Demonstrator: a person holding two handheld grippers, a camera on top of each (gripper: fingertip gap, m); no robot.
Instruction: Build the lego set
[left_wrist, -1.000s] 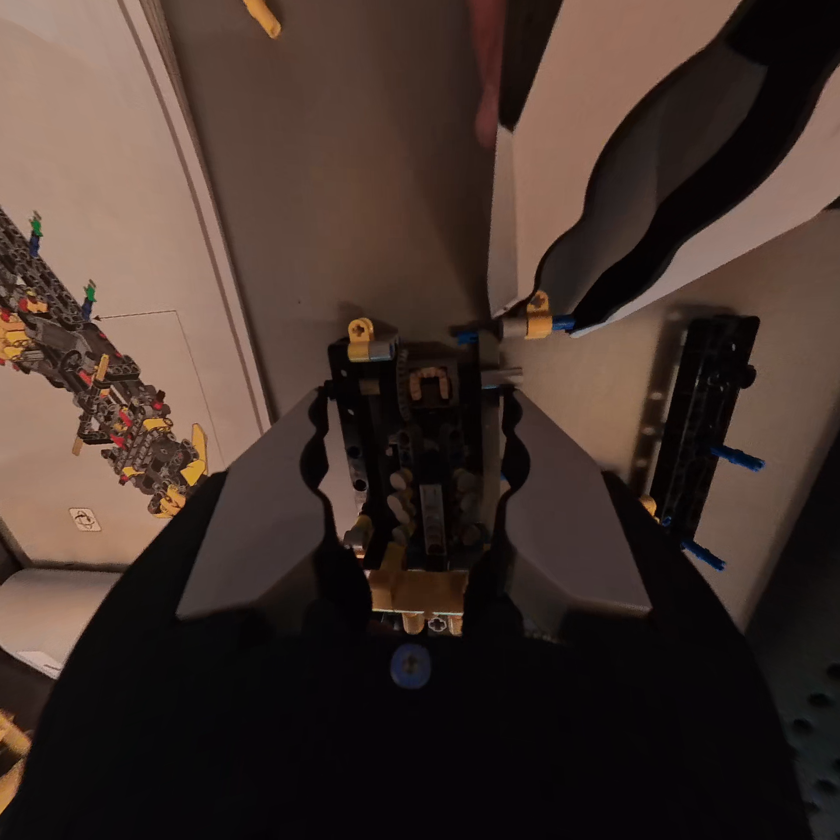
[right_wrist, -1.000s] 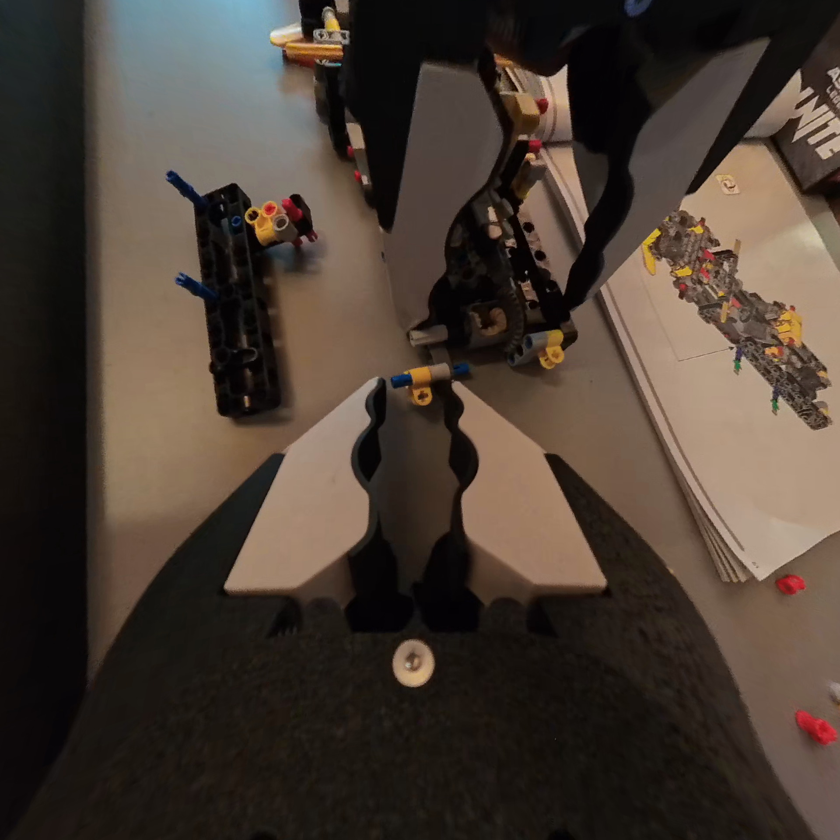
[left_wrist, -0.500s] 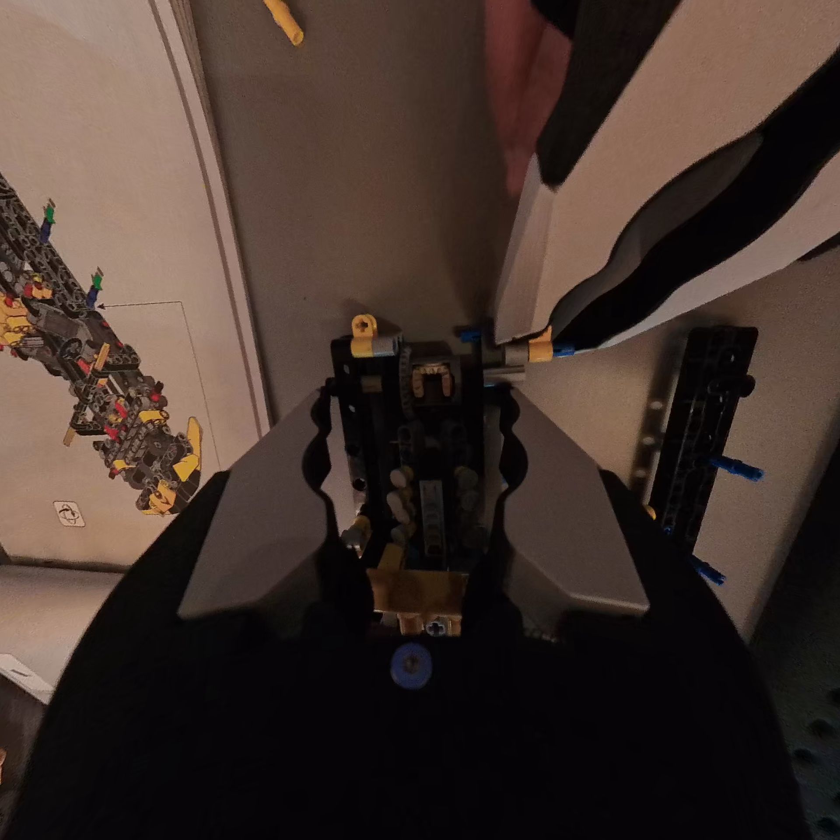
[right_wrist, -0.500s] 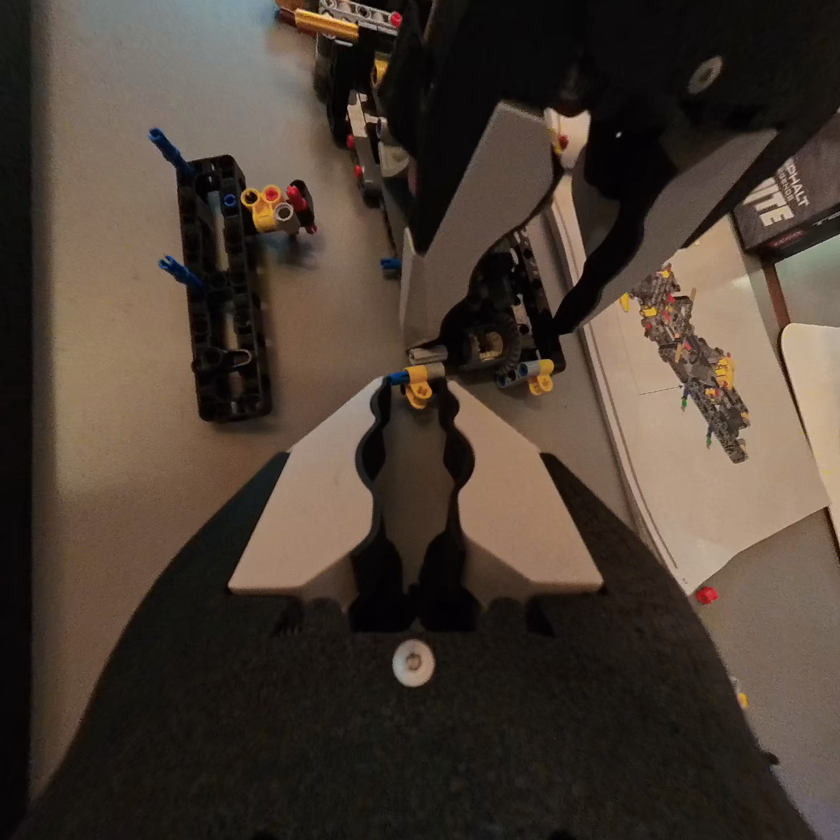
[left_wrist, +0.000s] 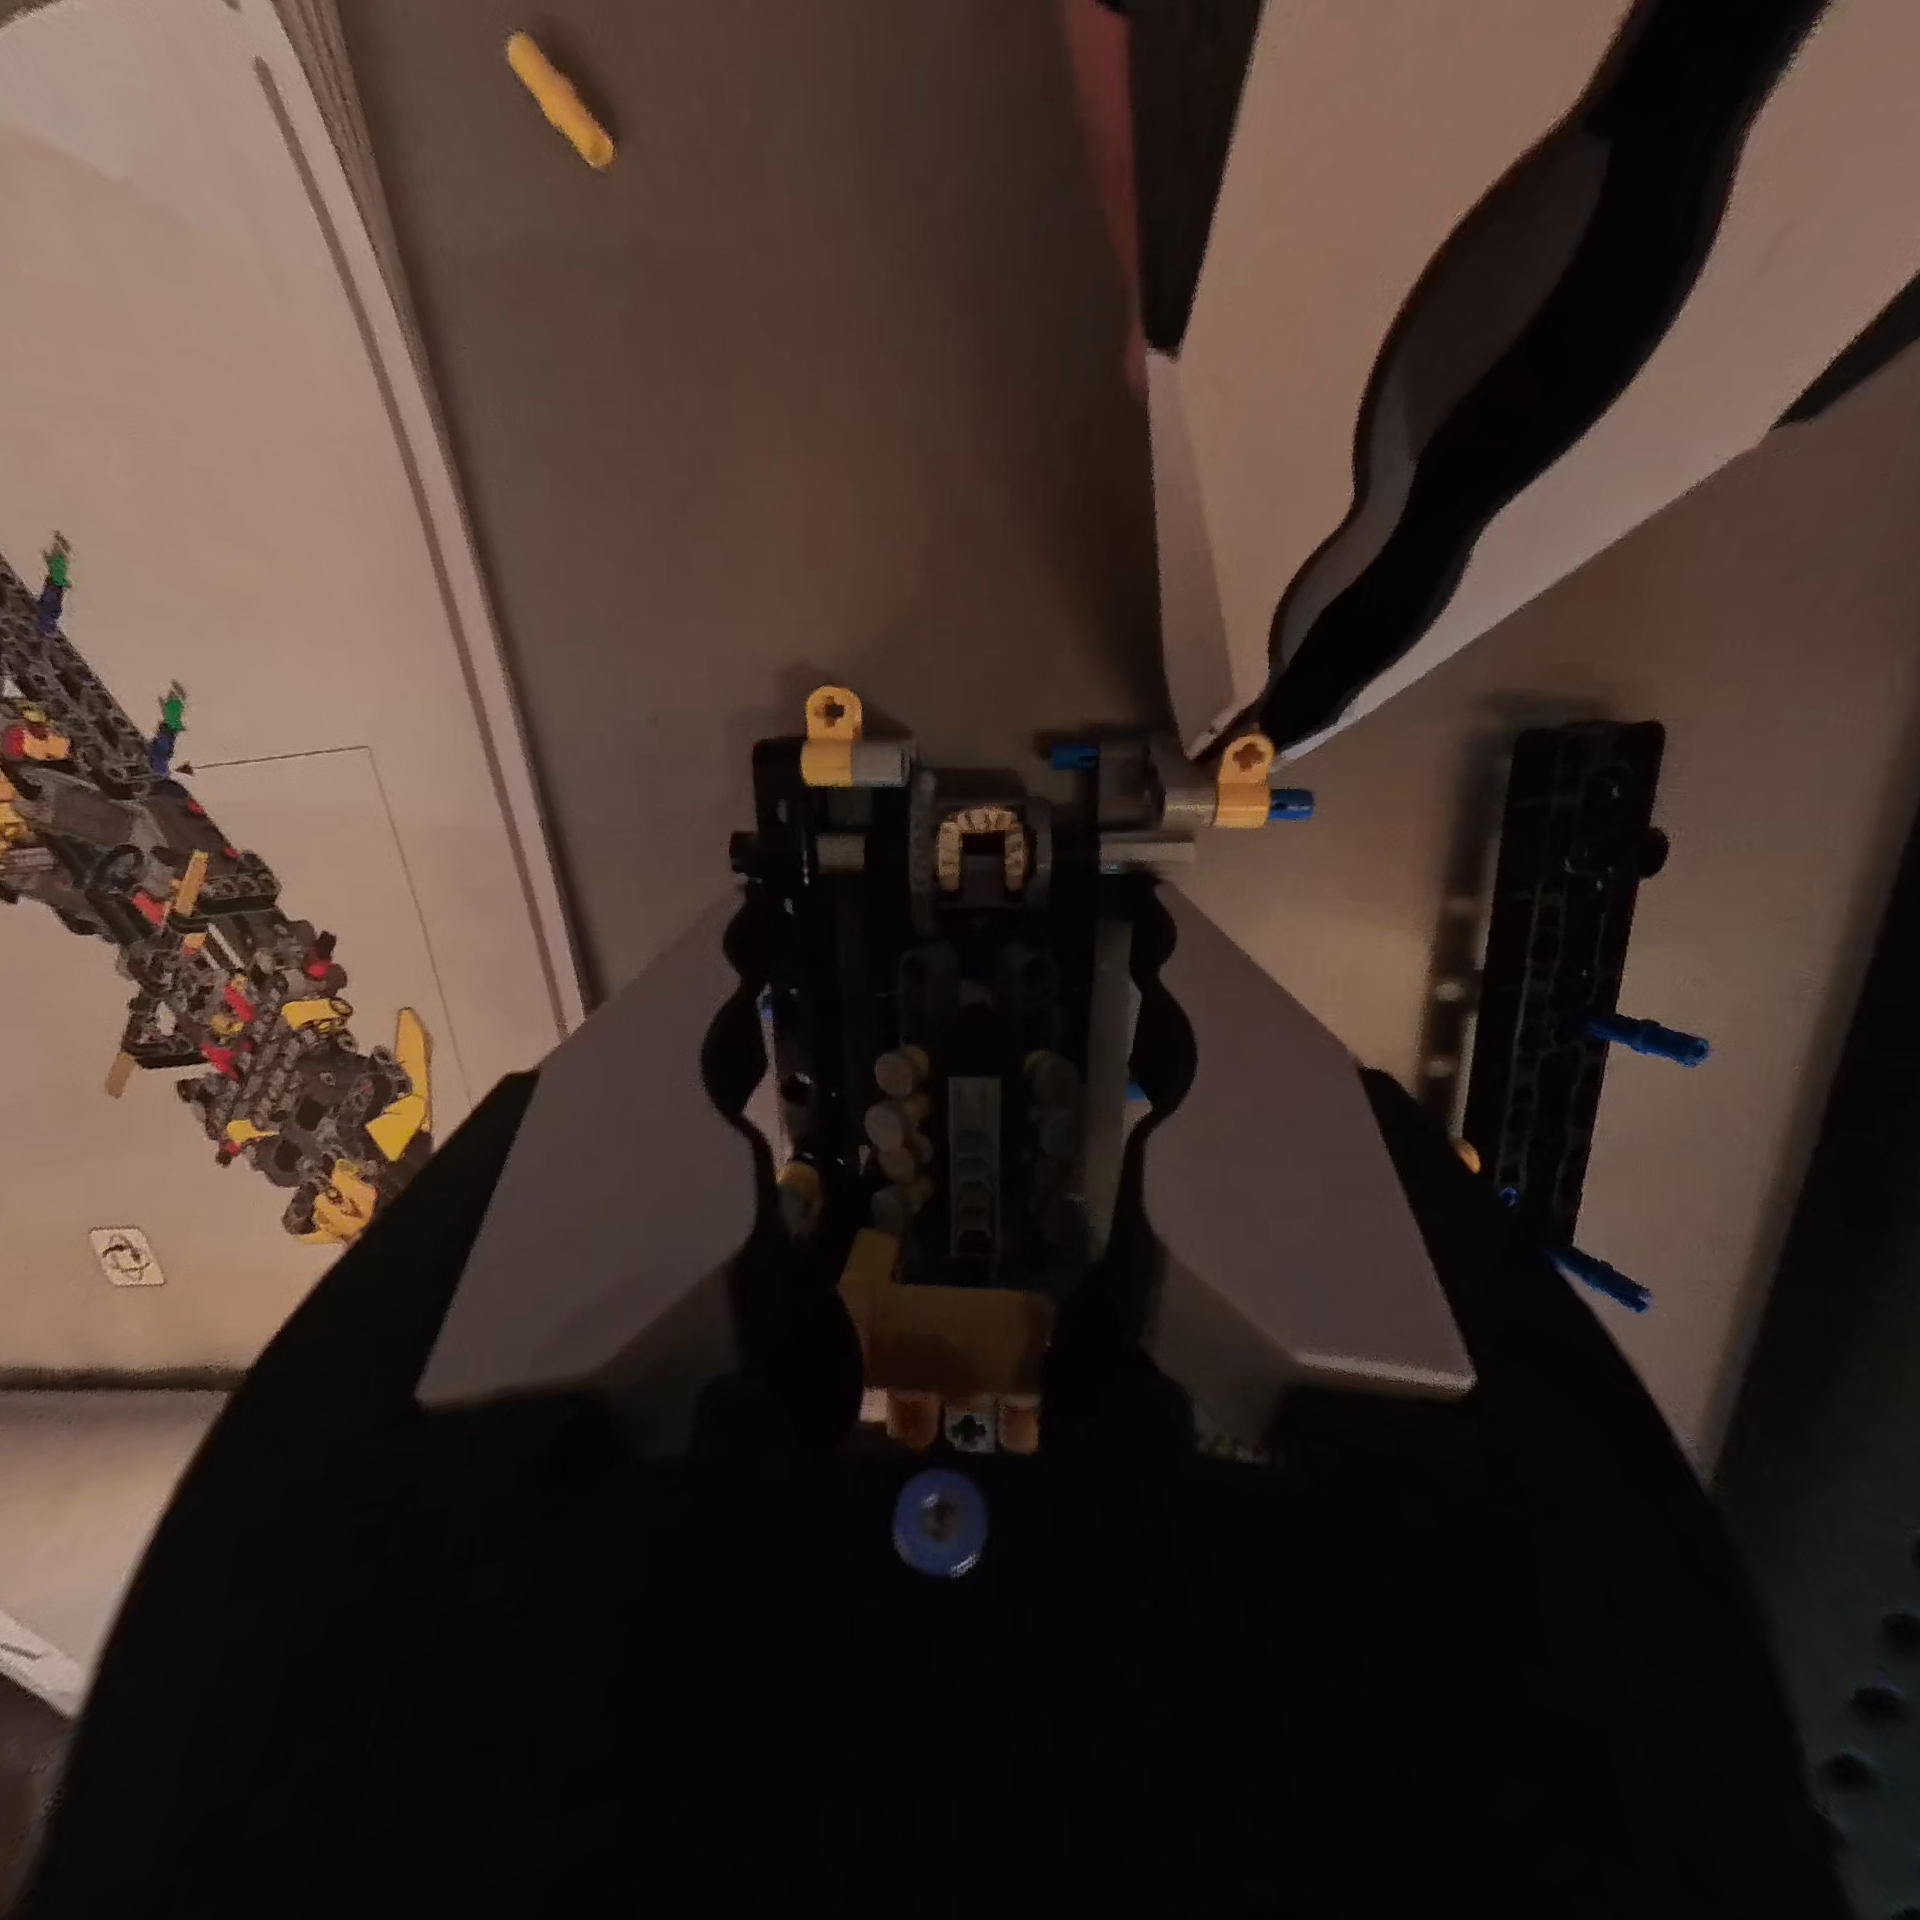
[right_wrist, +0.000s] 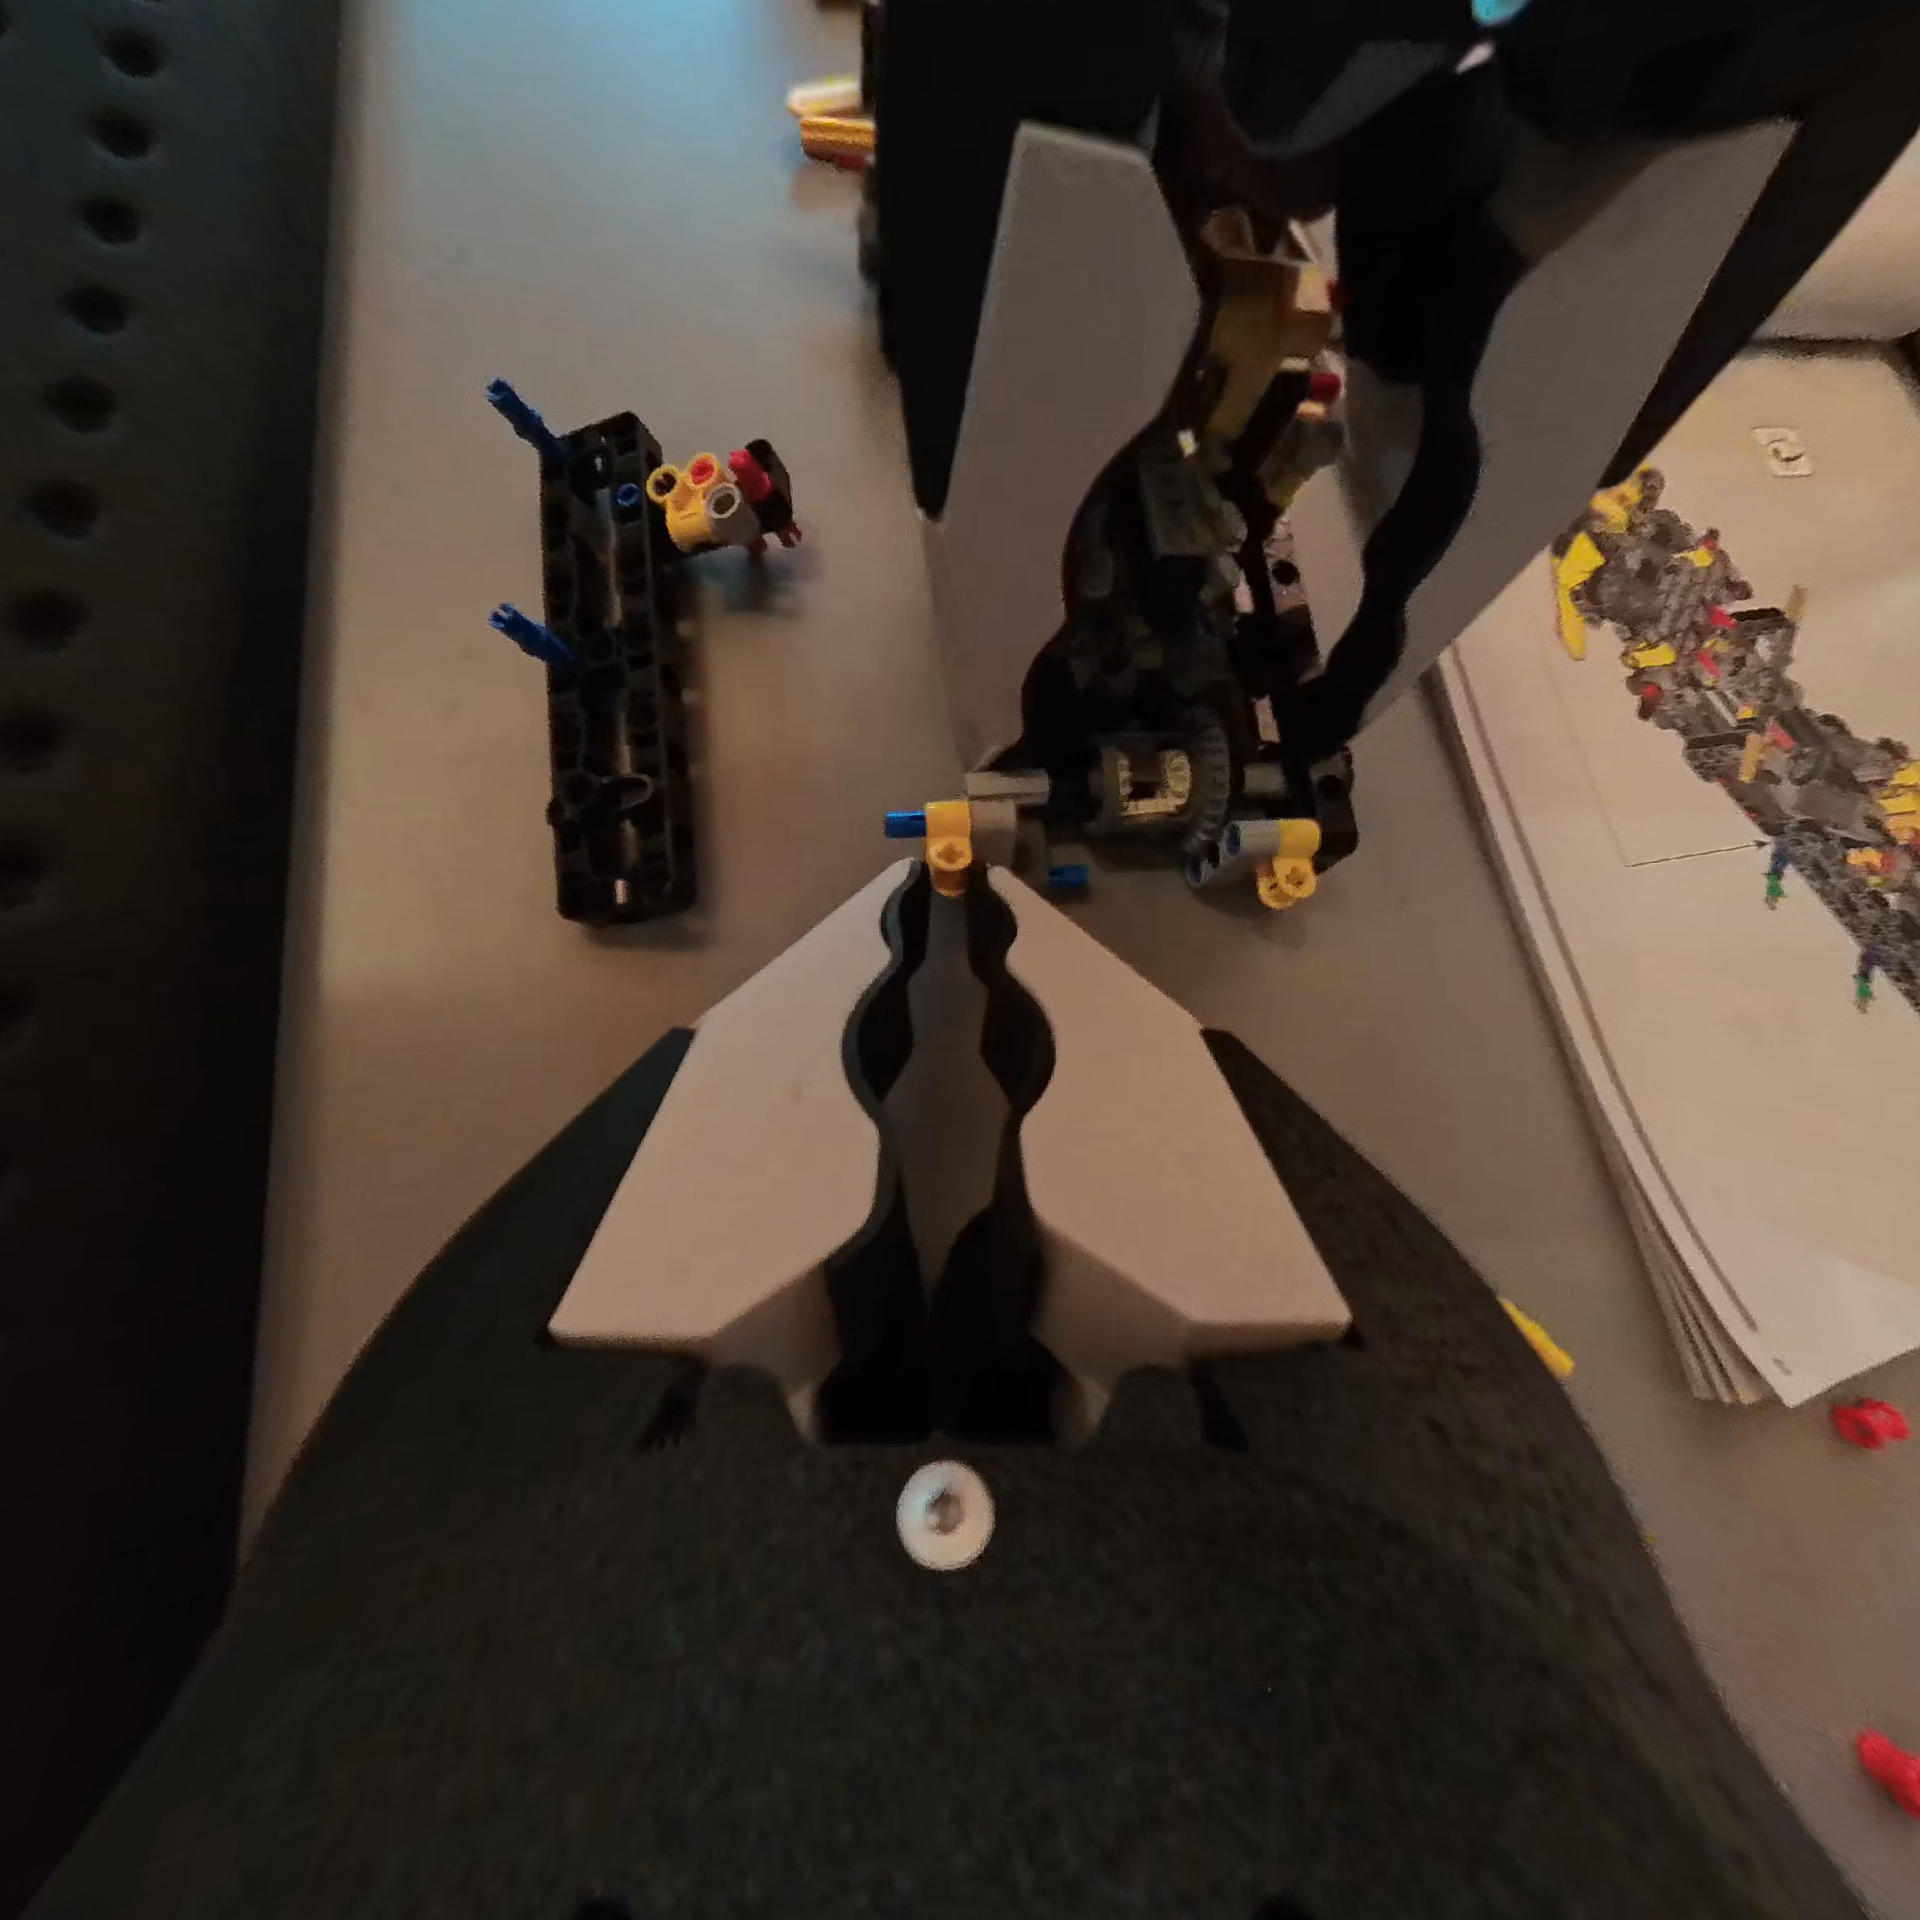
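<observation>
Gripping the black Lego chassis (left_wrist: 935, 1039) between my left gripper (left_wrist: 951, 914) fingers, I hold it over the grey table (left_wrist: 779, 416). My right gripper (right_wrist: 951, 883) pinches a small yellow connector (right_wrist: 948, 836) on a blue pin (touching the chassis's front corner). A black beam frame (right_wrist: 618, 675) lies nearby; the open instruction booklet (right_wrist: 1714, 1039) lies opposite.

Grey tabletop (right_wrist: 582, 1039), dark perforated panel (right_wrist: 104, 520) along its edge.
</observation>
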